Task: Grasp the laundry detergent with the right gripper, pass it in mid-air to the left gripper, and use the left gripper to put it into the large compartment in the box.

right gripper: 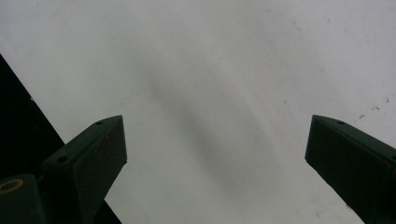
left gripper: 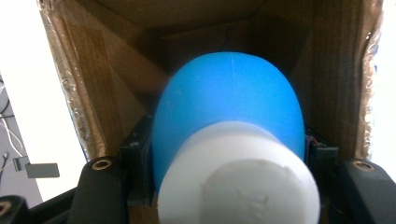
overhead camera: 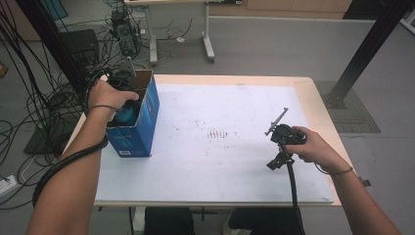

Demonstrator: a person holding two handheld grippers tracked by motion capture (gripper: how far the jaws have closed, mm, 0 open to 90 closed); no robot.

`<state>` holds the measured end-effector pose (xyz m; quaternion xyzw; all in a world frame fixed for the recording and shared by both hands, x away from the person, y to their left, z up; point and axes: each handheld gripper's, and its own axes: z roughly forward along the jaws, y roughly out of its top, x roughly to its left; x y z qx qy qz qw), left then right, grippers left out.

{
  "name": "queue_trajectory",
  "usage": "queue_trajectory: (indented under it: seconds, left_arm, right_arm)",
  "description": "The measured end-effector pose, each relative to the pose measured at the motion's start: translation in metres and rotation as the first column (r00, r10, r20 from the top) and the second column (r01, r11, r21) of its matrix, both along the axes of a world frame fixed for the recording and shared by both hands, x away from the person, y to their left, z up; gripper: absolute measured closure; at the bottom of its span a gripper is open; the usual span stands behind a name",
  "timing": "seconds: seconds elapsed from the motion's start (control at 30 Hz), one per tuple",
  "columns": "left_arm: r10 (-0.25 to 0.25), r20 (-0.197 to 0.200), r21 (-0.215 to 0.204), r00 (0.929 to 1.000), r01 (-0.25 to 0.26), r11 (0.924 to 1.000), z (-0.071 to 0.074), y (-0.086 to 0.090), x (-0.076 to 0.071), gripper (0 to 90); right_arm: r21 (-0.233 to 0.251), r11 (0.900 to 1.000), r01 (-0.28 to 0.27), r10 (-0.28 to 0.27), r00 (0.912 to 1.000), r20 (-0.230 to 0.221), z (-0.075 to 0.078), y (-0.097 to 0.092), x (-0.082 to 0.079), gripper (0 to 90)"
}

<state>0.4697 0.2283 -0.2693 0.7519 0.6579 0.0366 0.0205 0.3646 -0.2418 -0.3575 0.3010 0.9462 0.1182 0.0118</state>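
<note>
Left gripper (left gripper: 224, 154) clenches the blue plastic bottle with white cap (left gripper: 229, 112) inside the blue cardboard box (overhead camera: 147, 112) at ten o'clock; lower it straight, clear of walls; right gripper (right gripper: 215, 140) gapes, released

The bottle (left gripper: 229, 112) is bright blue with a white, ribbed cap (left gripper: 238, 182). The cardboard box (overhead camera: 142, 127) is blue outside, plain brown inside. The table's white top (overhead camera: 220, 161) carries brownish speckles near its middle, with a pale wood edge. Both grippers' jaws are black.
</note>
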Motion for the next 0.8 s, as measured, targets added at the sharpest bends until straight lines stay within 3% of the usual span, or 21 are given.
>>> queue_trajectory:
  seconds: [0.8]
  left_arm:
    - [0.015, -0.004, -0.002, 0.9999, -0.015, 0.9999, -0.0001, 0.0012, 0.0001, 37.7]
  right_arm:
    - [-0.001, 1.0, -0.005, 0.005, 1.0, 0.003, 0.0011, -0.001, -0.0005, 5.3]
